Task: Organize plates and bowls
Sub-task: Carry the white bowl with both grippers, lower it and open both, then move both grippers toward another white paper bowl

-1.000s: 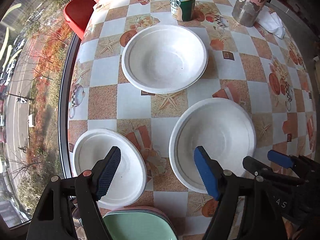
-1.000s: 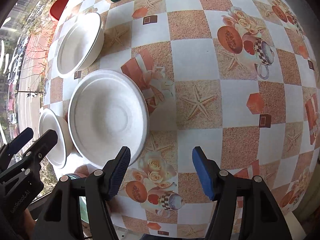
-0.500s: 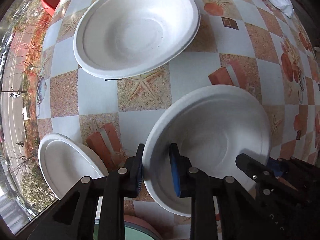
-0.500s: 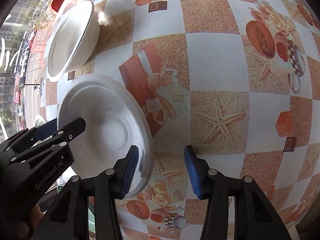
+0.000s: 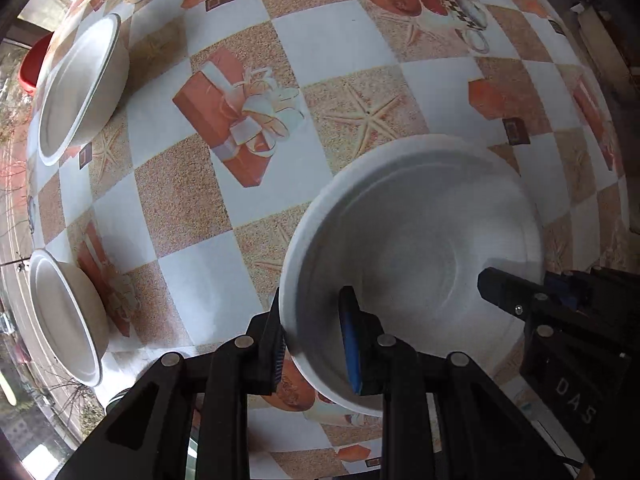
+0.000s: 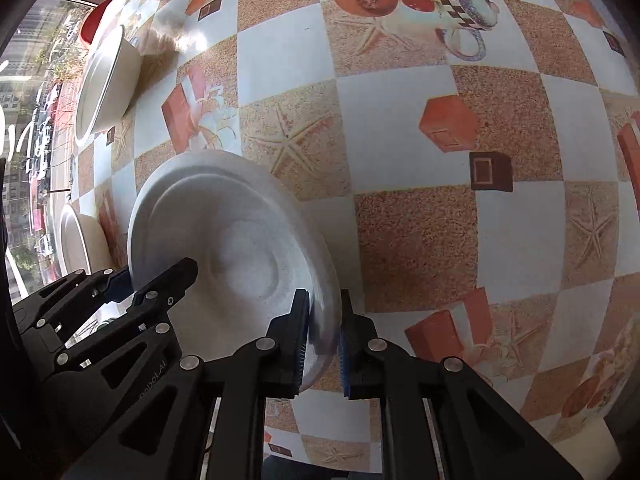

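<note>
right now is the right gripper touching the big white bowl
Touching. The right wrist view shows the right gripper with both pads clamped on the big white bowl rim.

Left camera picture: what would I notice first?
A big white bowl near the front, pinched on its rim by two black tools: the left tool and the right tool. Two more bowls sit left on the checkered tablecloth.
</note>
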{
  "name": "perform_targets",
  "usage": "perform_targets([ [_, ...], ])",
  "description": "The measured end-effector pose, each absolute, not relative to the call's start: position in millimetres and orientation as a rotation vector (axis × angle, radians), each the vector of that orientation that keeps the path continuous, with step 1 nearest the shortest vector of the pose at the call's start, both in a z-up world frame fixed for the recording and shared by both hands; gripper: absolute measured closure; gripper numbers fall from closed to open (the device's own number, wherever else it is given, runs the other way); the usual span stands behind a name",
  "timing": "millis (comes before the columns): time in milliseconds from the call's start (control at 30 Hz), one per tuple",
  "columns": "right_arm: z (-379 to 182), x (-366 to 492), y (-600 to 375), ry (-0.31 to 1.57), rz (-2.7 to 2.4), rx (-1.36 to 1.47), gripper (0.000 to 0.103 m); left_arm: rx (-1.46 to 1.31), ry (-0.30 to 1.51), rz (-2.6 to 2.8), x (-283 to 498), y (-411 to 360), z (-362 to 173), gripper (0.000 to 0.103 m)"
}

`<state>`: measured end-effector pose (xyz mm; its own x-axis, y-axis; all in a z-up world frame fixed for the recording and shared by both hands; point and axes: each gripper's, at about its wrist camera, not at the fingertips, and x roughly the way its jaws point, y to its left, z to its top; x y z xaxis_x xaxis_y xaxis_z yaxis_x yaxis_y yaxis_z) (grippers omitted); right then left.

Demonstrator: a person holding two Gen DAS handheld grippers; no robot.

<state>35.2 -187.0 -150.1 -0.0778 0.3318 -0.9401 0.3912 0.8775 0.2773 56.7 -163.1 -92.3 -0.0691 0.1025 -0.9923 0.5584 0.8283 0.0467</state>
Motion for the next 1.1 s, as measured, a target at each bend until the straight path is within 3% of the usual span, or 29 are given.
perform_targets([
  [267, -139, -23, -242, 1.658, -0.220, 0.599, 0.089, 0.586, 1.600, -0.532, -1, -214, -92, 0.075],
  [333, -139, -33, -253, 1.655, -0.250, 0.625, 0.089, 0.591, 1.591, -0.558, -8, -220, -91, 0.067],
  [367, -139, -39, -259, 1.653, -0.263, 0.639, 0.089, 0.601, 1.587, -0.564, -9, -226, -92, 0.056],
  [400, -139, -42, -263, 1.649, -0.271, 0.655, 0.089, 0.615, 1.577, -0.559, -11, -227, -91, 0.038],
  [467, -140, -47, -269, 1.644, -0.291, 0.681, 0.089, 0.633, 1.524, -0.537, -19, -226, -86, 0.024],
  [567, -141, -64, -280, 1.629, -0.331, 0.720, 0.088, 0.615, 1.504, -0.537, -23, -201, -77, 0.023],
  [600, -141, -66, -282, 1.628, -0.341, 0.723, 0.085, 0.598, 1.502, -0.535, -23, -192, -73, 0.023],
  [700, -133, -81, -297, 1.601, -0.364, 0.701, 0.027, 0.565, 1.478, -0.502, -27, -160, -65, 0.023],
  [1100, -75, -84, -284, 1.559, -0.416, 0.585, 0.026, 0.347, 1.611, -0.356, -47, -9, -97, 0.023],
])
